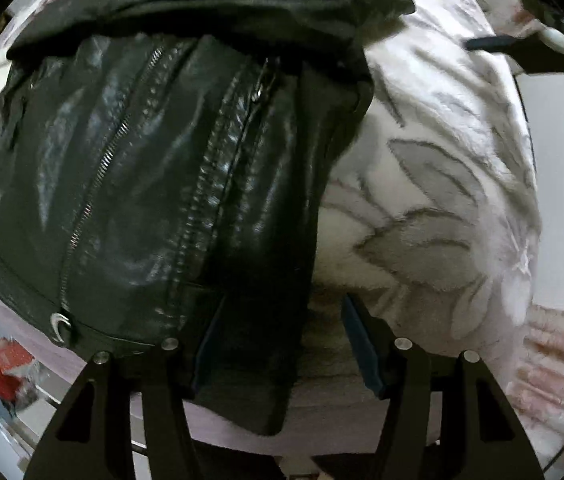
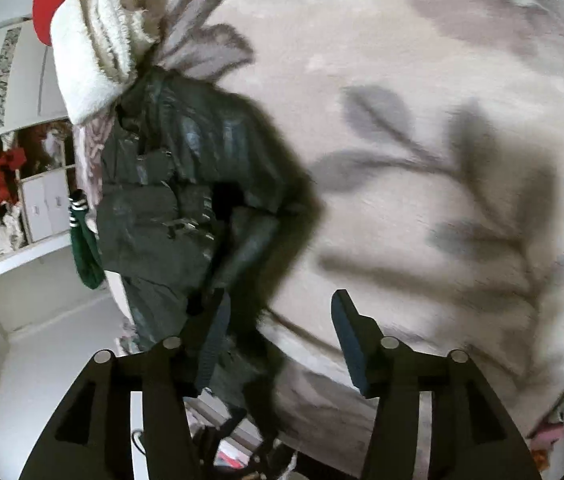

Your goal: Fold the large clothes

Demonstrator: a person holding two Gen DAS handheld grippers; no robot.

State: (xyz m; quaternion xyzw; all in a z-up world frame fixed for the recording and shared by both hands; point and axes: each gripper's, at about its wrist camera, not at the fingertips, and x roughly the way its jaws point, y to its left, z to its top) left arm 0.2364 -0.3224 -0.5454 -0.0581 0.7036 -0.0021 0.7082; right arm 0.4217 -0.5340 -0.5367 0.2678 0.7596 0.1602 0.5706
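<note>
- Black leather jacket (image 1: 154, 184) sprawls on the bed, over a fluffy white blanket (image 1: 433, 200) printed with grey leaves; in the left wrist view it fills everything from 9 to 12 o'clock, zips gleaming.
- Upper part looks turned over itself near 12 o'clock, so a first fold may be in, I'd say; hard to be sure through the blur.
- A sleeve or side panel runs down towards 6 o'clock and hangs past the bed's edge, loose, not yet tucked in.
- Left gripper (image 1: 282, 344): jaws about half apart, that dark panel lying between them. One pad is against the leather, the other stands clear over the blanket, so no pinch.
- Right gripper (image 2: 278, 336): jaws half apart too, the jacket's trailing edge by the 7 o'clock pad. Whether it touches, I cannot tell; nothing is clamped.
- In the right wrist view the jacket lies bunched at 9 to 10 o'clock, bare blanket from 12 to 4.
- Verdict: early to middle. Sleeves to bring in, body to halve, bundle to square.
</note>
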